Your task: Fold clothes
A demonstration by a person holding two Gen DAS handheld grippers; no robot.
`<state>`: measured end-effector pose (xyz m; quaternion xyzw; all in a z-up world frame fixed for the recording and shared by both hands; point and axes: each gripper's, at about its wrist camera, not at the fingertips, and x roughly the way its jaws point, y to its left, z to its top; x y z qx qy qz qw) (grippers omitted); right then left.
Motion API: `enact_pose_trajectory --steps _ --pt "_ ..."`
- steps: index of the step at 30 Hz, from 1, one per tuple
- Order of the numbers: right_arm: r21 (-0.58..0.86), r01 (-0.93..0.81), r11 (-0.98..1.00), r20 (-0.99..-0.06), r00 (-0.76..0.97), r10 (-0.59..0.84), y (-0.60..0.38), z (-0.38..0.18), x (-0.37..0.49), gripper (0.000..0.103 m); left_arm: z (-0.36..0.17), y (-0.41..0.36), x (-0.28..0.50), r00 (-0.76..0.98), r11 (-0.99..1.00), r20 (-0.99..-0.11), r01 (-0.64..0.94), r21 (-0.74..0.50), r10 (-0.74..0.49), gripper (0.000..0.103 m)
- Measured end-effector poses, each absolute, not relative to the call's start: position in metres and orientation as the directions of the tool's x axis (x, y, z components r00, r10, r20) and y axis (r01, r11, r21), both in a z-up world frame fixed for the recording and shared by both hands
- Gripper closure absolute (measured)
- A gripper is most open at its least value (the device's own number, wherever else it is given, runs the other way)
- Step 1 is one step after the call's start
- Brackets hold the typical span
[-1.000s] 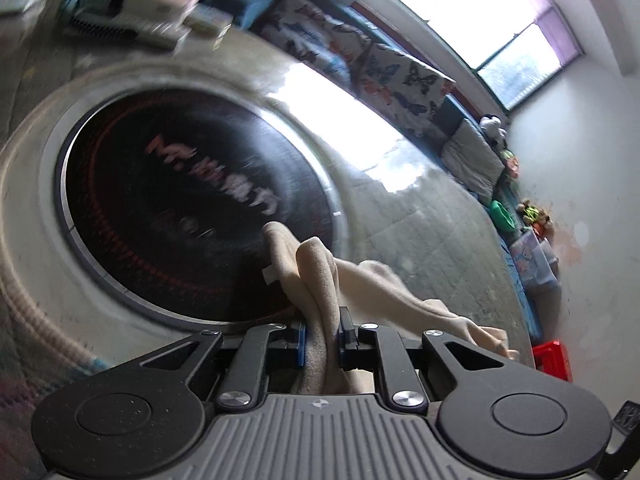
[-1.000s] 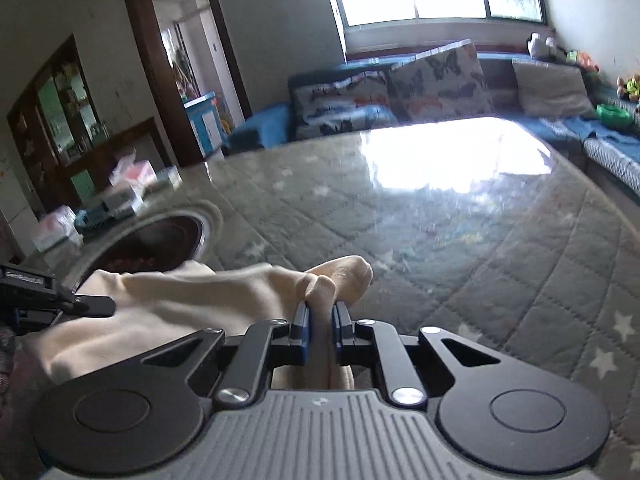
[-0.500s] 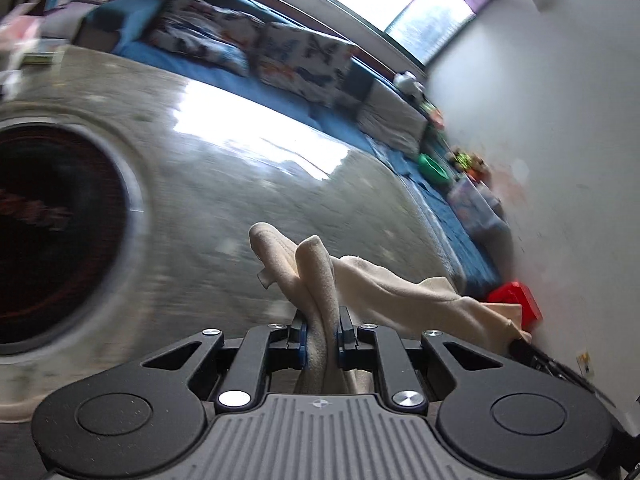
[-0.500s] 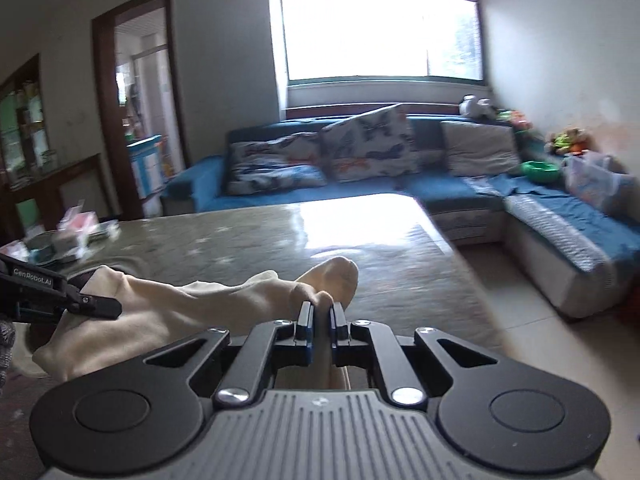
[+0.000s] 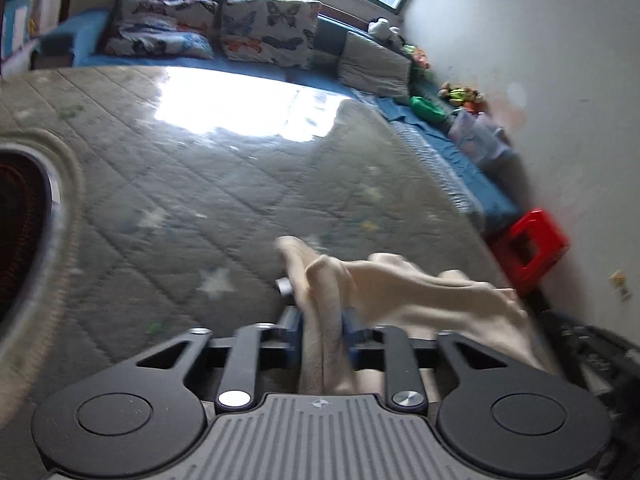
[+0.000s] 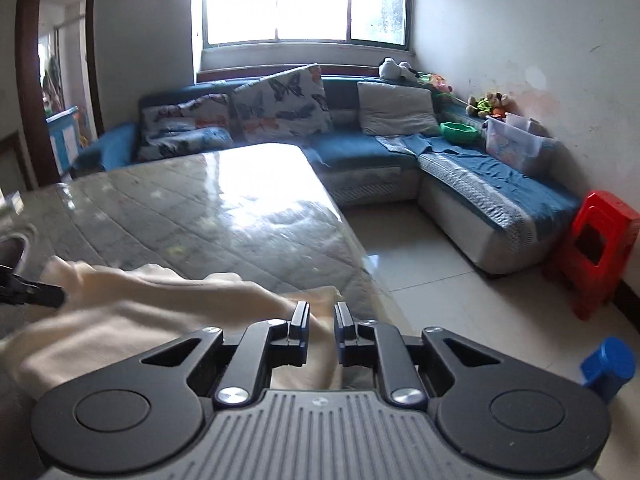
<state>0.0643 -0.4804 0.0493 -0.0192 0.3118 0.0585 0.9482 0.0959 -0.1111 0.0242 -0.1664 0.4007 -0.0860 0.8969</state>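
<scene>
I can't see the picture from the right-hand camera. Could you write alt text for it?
The right tool stands open with nothing between its fingers, just right of a cream cloth lying rumpled on a grey quilted table. Behind are a blue corner sofa with butterfly cushions, a bright window and a red stool.

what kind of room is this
Most likely a home living room: a blue corner sofa with butterfly-print cushions under a window, soft toys along the wall, and a quilted-cover table.
</scene>
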Motion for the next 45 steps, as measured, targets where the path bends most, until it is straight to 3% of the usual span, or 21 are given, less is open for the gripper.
enact_pose_trajectory --steps 4,6,25,38,45 --pt "0.015 -0.153 0.988 -0.592 0.795 0.132 -0.478 0.048 0.066 0.088 0.030 -0.104 0.094 0.690 0.938 -0.677 0.008 -0.346 -0.255 0.061" --pt "0.057 -0.179 0.982 -0.599 0.781 0.178 -0.472 0.044 0.073 0.081 0.032 -0.112 0.097 0.689 0.941 -0.674 0.034 -0.337 -0.267 0.061" --pt "0.035 -0.249 0.968 -0.633 0.744 0.214 -0.414 0.013 0.118 0.077 0.026 -0.188 0.135 0.655 0.946 -0.683 0.243 -0.213 -0.322 0.061" --pt "0.012 -0.298 0.955 -0.634 0.736 0.237 -0.415 0.026 0.104 0.060 0.019 -0.199 0.137 0.641 0.955 -0.711 0.246 -0.168 -0.290 0.059" --pt "-0.021 -0.336 0.942 -0.635 0.732 0.247 -0.417 0.034 0.073 0.052 0.026 -0.204 0.107 0.659 0.956 -0.702 0.267 -0.119 -0.271 0.052"
